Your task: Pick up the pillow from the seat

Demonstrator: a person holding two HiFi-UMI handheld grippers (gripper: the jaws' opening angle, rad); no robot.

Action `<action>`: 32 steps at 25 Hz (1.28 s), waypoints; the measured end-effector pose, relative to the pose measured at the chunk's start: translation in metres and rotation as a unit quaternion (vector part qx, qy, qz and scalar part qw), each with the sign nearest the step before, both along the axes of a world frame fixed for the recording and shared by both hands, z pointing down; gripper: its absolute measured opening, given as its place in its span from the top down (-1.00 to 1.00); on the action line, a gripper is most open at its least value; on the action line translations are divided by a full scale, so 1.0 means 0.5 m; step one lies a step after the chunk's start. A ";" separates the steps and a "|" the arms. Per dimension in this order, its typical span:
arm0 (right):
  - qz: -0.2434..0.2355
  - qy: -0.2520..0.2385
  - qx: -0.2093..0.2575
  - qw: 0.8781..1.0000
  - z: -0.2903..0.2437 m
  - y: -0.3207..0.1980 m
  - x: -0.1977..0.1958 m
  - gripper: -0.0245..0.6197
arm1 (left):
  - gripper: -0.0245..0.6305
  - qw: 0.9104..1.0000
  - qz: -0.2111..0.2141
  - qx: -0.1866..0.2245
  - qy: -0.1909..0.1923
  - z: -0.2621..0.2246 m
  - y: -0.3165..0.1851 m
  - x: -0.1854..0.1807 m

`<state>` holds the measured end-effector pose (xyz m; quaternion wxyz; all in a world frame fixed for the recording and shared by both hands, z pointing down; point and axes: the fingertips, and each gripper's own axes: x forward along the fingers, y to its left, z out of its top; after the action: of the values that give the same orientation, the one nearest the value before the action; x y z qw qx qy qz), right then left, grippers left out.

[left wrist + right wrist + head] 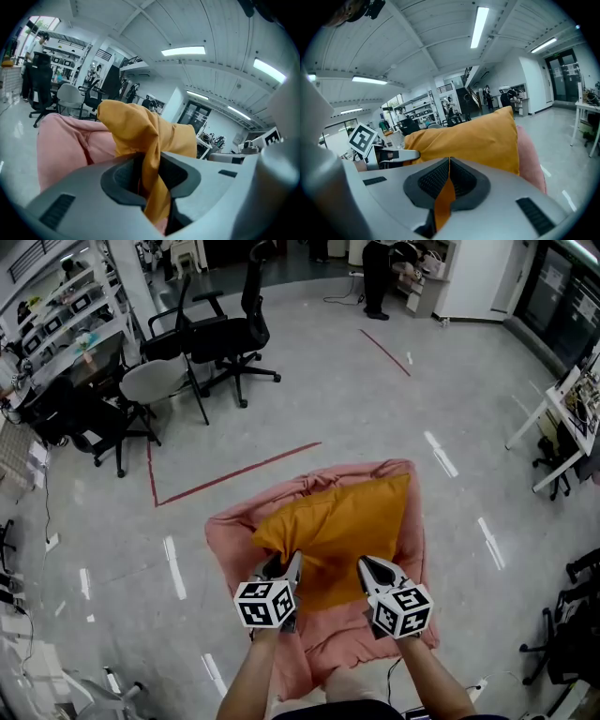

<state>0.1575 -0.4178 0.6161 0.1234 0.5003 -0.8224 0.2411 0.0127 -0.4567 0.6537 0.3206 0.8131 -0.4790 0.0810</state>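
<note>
An orange pillow (339,526) lies over a pink-covered seat (234,540) in the middle of the head view. My left gripper (289,568) is shut on the pillow's near left edge, and a fold of orange fabric (152,176) runs down between its jaws. My right gripper (367,568) is shut on the near right edge, with a thin strip of the fabric (443,201) pinched between its pads. In the right gripper view the pillow (473,140) fills the space ahead, and the left gripper (396,156) shows beside it. The pink seat (70,145) sits under the pillow (140,126) in the left gripper view.
Black office chairs (230,334) and a grey chair (155,381) stand at the back left beside desks (66,343). Red tape lines (234,472) mark the floor beyond the seat. A white table (567,418) and dark chair bases (562,634) sit at the right.
</note>
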 end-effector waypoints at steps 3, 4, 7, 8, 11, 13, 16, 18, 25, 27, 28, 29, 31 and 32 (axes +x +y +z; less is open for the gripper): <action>0.010 -0.003 0.011 1.000 -0.020 0.011 0.003 0.86 | 0.60 1.000 0.006 0.006 0.003 -0.020 0.015 -0.001; 0.012 -0.003 0.015 1.000 -0.026 0.016 0.004 0.86 | 0.60 1.000 0.008 0.008 0.005 -0.028 0.021 0.001; 0.021 -0.004 0.026 0.999 -0.044 0.030 0.013 0.86 | 0.62 1.000 0.013 0.017 0.012 -0.052 0.035 0.011; 0.026 -0.005 0.031 0.999 -0.050 0.034 0.016 0.86 | 0.63 1.000 0.016 0.021 0.013 -0.061 0.038 0.014; 0.036 -0.007 0.038 0.999 -0.068 0.048 0.015 0.86 | 0.64 0.999 0.025 0.034 0.018 -0.093 0.044 0.019; 0.040 -0.005 0.041 0.998 -0.081 0.058 0.014 0.86 | 0.66 0.998 0.029 0.045 0.025 -0.119 0.049 0.022; 0.046 -0.001 0.049 0.998 -0.098 0.075 0.019 0.86 | 0.70 0.997 0.034 0.065 0.031 -0.157 0.055 0.028; 0.051 0.000 0.053 0.997 -0.109 0.084 0.018 0.86 | 0.71 0.996 0.036 0.073 0.032 -0.176 0.057 0.026; 0.056 0.006 0.067 0.996 -0.144 0.111 -0.004 0.86 | 0.76 0.994 0.045 0.091 0.043 -0.222 0.083 0.012; 0.057 0.007 0.072 0.996 -0.154 0.117 -0.012 0.86 | 0.77 0.993 0.048 0.100 0.048 -0.244 0.088 0.007; 0.058 0.007 0.074 0.996 -0.158 0.120 -0.015 0.86 | 0.77 0.992 0.049 0.106 0.050 -0.255 0.091 0.005; 0.059 0.007 0.076 0.995 -0.161 0.122 -0.017 0.86 | 0.78 0.991 0.051 0.112 0.051 -0.266 0.093 0.002; 0.062 0.007 0.081 0.995 -0.169 0.128 -0.015 0.86 | 0.78 0.990 0.052 0.122 0.054 -0.287 0.098 0.001; 0.064 0.006 0.083 0.994 -0.173 0.132 -0.012 0.86 | 0.78 0.989 0.052 0.126 0.055 -0.297 0.101 0.002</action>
<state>0.1513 -0.3519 0.5294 0.0706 0.5619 -0.8051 0.1764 0.0139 -0.4061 0.5054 0.2372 0.8742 -0.4237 -0.0085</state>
